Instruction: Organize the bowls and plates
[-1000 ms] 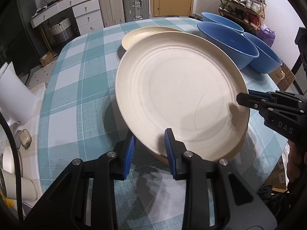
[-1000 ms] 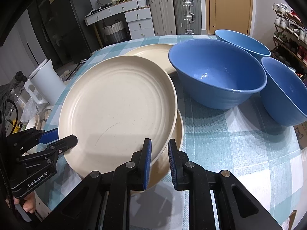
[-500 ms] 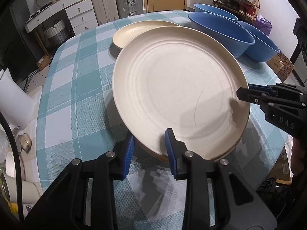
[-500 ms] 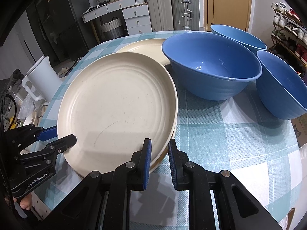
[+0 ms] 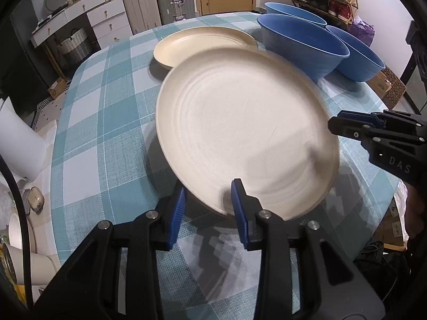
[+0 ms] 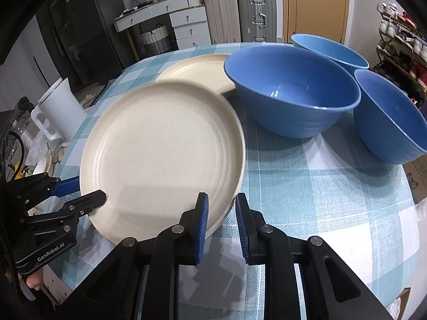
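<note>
Cream plate (image 5: 240, 133) sits on top of a second cream plate at the near desk (image 5: 106, 133) edge. Left gripper (image 5: 208, 208) and right gripper (image 6: 221, 218) straddle opposite rims; both have just been opening, pads now loose of the rim, so the plate reads as released.

Risks, judged:
- Stack sits near the desk edge; a finger catching the rim on withdrawal could drag the top plate off-centre or over the edge.
- Third cream plate (image 5: 202, 42) and three blue bowls (image 6: 291, 90) are unsorted; bowls are close, easy to knock.
</note>
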